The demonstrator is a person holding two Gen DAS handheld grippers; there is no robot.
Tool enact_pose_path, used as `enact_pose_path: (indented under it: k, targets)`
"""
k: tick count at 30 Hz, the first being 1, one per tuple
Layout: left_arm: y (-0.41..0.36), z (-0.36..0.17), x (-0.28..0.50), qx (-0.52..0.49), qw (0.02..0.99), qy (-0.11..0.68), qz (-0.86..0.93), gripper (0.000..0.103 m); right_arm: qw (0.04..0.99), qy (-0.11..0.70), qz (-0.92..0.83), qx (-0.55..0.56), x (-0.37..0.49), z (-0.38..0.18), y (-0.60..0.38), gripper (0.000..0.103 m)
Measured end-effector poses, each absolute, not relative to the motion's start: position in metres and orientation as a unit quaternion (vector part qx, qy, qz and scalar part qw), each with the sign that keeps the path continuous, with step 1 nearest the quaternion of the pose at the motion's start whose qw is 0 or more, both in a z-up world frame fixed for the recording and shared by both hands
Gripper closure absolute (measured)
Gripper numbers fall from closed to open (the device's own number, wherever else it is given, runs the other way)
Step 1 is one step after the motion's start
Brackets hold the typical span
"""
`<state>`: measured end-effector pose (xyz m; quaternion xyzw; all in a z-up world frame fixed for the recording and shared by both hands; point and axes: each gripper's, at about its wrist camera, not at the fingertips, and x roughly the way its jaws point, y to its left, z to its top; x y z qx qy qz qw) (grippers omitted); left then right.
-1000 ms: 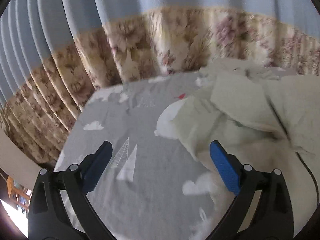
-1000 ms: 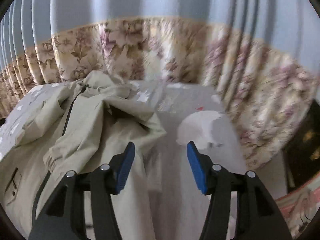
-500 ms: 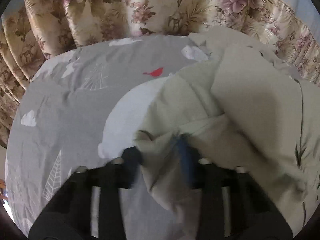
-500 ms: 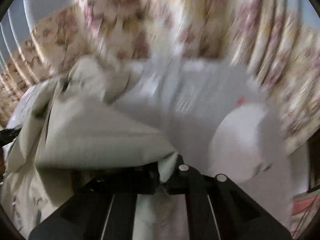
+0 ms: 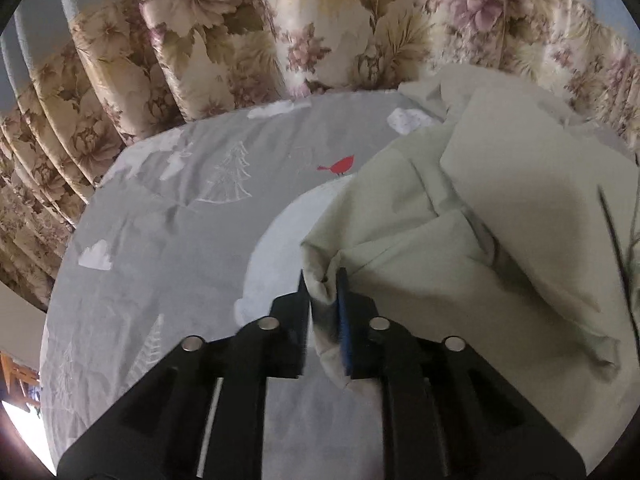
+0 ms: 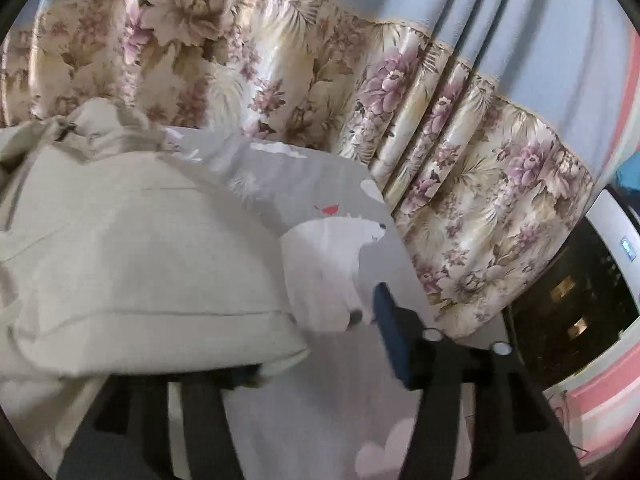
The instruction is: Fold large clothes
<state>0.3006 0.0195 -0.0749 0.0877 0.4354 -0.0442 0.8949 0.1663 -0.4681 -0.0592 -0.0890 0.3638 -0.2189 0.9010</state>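
Note:
A large pale beige jacket (image 5: 500, 208) lies crumpled on a grey printed bedsheet (image 5: 160, 240). My left gripper (image 5: 324, 292) is shut on a bunched edge of the jacket at its left side. In the right wrist view the jacket (image 6: 132, 256) fills the left half, folded over in a thick flap. My right gripper (image 6: 320, 344) is open; its right blue finger (image 6: 390, 332) is free over the sheet, and its left finger is hidden under the jacket's flap.
A floral and blue curtain (image 5: 320, 32) hangs close behind the bed's far edge and also shows in the right wrist view (image 6: 460, 168). The sheet (image 6: 332, 208) has white clouds and a red bird print. A dark opening and a white appliance (image 6: 616, 248) stand at the right.
My left gripper moved in and shut on the jacket's edge. My right gripper shut near the jacket half a second ago and now stands open again, with the flap lying over its left finger.

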Motion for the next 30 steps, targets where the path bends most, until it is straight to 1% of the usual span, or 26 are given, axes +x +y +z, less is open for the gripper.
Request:
enact_pose_path:
  k: [1, 2, 5, 7, 8, 10, 11, 14, 16, 18, 19, 20, 23, 24, 25, 26, 27, 28, 29, 30]
  targets:
    - [0.021, -0.068, 0.295, 0.086, 0.899, 0.427, -0.044, 0.085, 0.902, 0.361, -0.219, -0.09, 0.16, -0.055, -0.465, 0.039]
    - [0.022, -0.063, 0.29, 0.085, 0.902, 0.421, -0.044, 0.078, 0.903, 0.357, -0.22, -0.089, 0.154, -0.049, -0.462, 0.039]
    - [0.02, -0.042, 0.272, 0.078, 0.913, 0.397, -0.048, 0.067, 0.911, 0.342, -0.216, -0.085, 0.136, -0.027, -0.445, 0.034]
    - [0.012, -0.03, 0.258, 0.064, 0.916, 0.391, -0.066, 0.054, 0.915, 0.332, -0.211, -0.089, 0.128, -0.015, -0.428, 0.032]
    - [0.005, -0.026, 0.251, 0.059, 0.915, 0.39, -0.079, 0.051, 0.918, 0.327, -0.207, -0.092, 0.125, -0.009, -0.421, 0.03]
    - [-0.019, -0.02, 0.231, 0.061, 0.914, 0.386, -0.112, 0.04, 0.927, 0.313, -0.188, -0.083, 0.119, 0.0, -0.405, 0.03]
    - [-0.029, -0.019, 0.224, 0.066, 0.913, 0.384, -0.124, 0.038, 0.931, 0.311, -0.176, -0.081, 0.119, 0.002, -0.396, 0.03]
    - [-0.071, -0.024, 0.207, 0.107, 0.911, 0.372, -0.145, 0.02, 0.935, 0.306, -0.151, -0.096, 0.123, 0.005, -0.371, 0.03]
    - [-0.086, -0.034, 0.211, 0.112, 0.906, 0.383, -0.14, 0.02, 0.936, 0.308, -0.135, -0.107, 0.124, 0.004, -0.356, 0.03]
    - [-0.093, -0.039, 0.221, 0.093, 0.904, 0.393, -0.14, 0.019, 0.937, 0.308, -0.124, -0.107, 0.122, 0.002, -0.345, 0.03]
    - [-0.096, -0.041, 0.228, 0.096, 0.905, 0.393, -0.132, 0.017, 0.937, 0.31, -0.119, -0.106, 0.122, 0.0, -0.342, 0.03]
    - [-0.1, -0.042, 0.235, 0.101, 0.907, 0.39, -0.123, 0.013, 0.938, 0.31, -0.118, -0.105, 0.121, 0.0, -0.34, 0.03]
    - [-0.108, -0.049, 0.262, 0.112, 0.906, 0.398, -0.094, 0.012, 0.938, 0.316, -0.111, -0.093, 0.119, -0.005, -0.338, 0.03]
    - [-0.106, -0.053, 0.275, 0.099, 0.9, 0.414, -0.091, 0.012, 0.938, 0.317, -0.112, -0.088, 0.117, -0.006, -0.339, 0.03]
    - [-0.104, -0.056, 0.282, 0.085, 0.896, 0.425, -0.095, 0.023, 0.938, 0.319, -0.109, -0.084, 0.115, -0.007, -0.339, 0.03]
    - [-0.104, -0.061, 0.288, 0.069, 0.89, 0.438, -0.11, 0.061, 0.937, 0.322, -0.108, -0.079, 0.114, -0.009, -0.341, 0.03]
    - [-0.105, -0.066, 0.292, 0.061, 0.881, 0.453, -0.121, 0.082, 0.937, 0.324, -0.109, -0.074, 0.114, -0.011, -0.343, 0.03]
    - [-0.105, -0.071, 0.295, 0.057, 0.876, 0.463, -0.126, 0.097, 0.936, 0.327, -0.11, -0.07, 0.114, -0.013, -0.345, 0.03]
    - [-0.104, -0.073, 0.294, 0.06, 0.878, 0.458, -0.125, 0.102, 0.935, 0.329, -0.11, -0.066, 0.114, -0.015, -0.347, 0.03]
    - [-0.099, -0.071, 0.29, 0.069, 0.886, 0.443, -0.116, 0.102, 0.935, 0.331, -0.11, -0.061, 0.114, -0.017, -0.351, 0.03]
